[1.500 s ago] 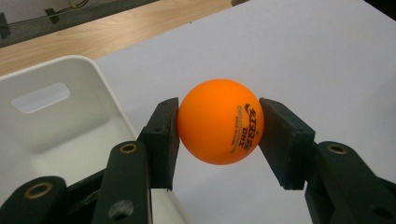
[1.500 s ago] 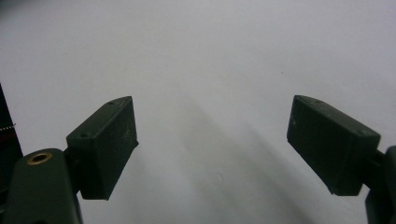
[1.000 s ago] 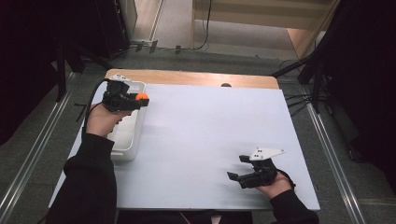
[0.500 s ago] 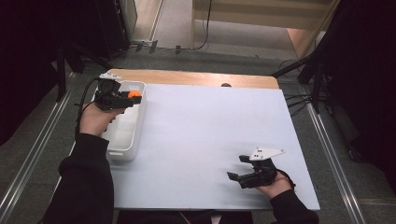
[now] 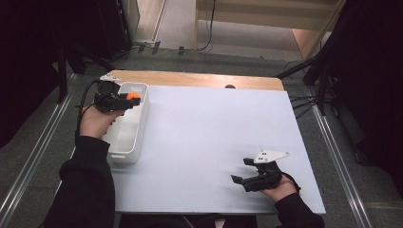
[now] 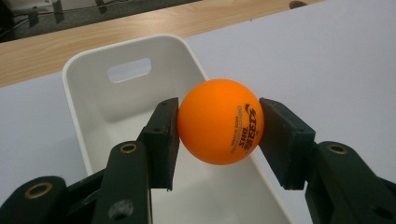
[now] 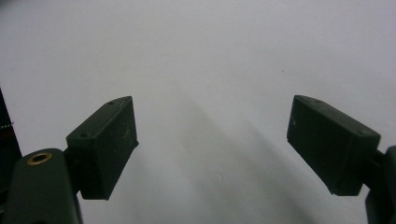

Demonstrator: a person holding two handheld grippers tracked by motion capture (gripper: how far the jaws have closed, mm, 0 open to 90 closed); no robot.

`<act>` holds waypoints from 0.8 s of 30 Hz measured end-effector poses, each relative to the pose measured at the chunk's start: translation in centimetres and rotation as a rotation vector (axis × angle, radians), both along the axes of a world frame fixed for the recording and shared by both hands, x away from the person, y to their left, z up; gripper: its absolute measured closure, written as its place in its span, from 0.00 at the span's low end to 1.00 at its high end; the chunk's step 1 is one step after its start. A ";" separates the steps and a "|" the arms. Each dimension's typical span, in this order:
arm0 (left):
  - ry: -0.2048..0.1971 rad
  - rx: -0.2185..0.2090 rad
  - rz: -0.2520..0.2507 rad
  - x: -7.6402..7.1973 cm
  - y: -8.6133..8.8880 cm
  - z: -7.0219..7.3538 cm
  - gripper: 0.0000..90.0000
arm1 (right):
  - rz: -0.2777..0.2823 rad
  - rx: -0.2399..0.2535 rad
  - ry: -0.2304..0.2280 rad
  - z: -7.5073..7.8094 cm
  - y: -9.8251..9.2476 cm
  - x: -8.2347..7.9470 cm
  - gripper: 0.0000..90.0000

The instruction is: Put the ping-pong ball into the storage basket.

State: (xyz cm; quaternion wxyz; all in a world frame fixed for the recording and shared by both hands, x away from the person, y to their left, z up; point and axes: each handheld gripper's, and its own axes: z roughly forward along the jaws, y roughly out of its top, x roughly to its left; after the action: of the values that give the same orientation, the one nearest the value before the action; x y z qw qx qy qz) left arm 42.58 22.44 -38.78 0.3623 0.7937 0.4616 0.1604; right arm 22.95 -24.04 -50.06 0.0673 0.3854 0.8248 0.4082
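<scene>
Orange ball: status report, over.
Left gripper shut on orange ball, held above white bin. Right gripper open, nothing between its jaws, low over the table. Nothing in the way.

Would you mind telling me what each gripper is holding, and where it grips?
The left gripper pinches the orange ping-pong ball across its sides; the right gripper holds nothing.

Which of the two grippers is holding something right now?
The left gripper: its jaws clamp an orange ball above the white bin. The right gripper is open over the table.

Matt orange plastic ball (image 6: 220,121); glossy white plastic bin (image 6: 112,109); smooth matt white tabletop (image 5: 209,142).
</scene>
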 end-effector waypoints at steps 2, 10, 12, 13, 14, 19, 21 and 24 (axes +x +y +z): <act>0.004 0.001 0.004 0.1 0.0 -0.1 0.56 | -0.001 -0.001 0.000 0.0 0.0 0.0 0.16; 0.018 0.007 0.042 0.4 -0.3 -1.1 0.56 | -0.001 -0.002 -0.001 0.0 0.0 0.0 0.16; 0.018 0.013 0.057 0.5 -0.3 -1.3 0.56 | -0.001 0.000 -0.001 0.0 0.0 0.0 0.16; 0.018 0.010 0.059 0.6 -0.2 -1.4 0.56 | -0.001 0.000 -0.001 0.0 0.0 0.0 0.16; 0.017 0.007 0.065 0.6 -0.2 -1.4 0.56 | -0.001 -0.001 -0.001 0.0 0.0 0.0 0.16; 0.017 0.008 0.082 0.7 -0.1 -1.8 0.56 | 0.000 -0.002 -0.002 0.0 0.0 0.0 0.16; 0.013 0.028 0.090 0.8 0.0 -2.0 0.56 | -0.001 -0.001 -0.001 0.0 0.0 0.0 0.16; 0.018 0.020 0.103 0.9 0.2 -2.3 0.56 | -0.001 -0.002 -0.001 0.0 0.0 0.0 0.16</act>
State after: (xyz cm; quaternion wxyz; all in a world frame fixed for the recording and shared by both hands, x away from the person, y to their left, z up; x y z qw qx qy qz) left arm 43.48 22.63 -41.12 0.3416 0.7739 0.5032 0.1763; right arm 22.94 -24.04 -50.04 0.0684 0.3856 0.8249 0.4076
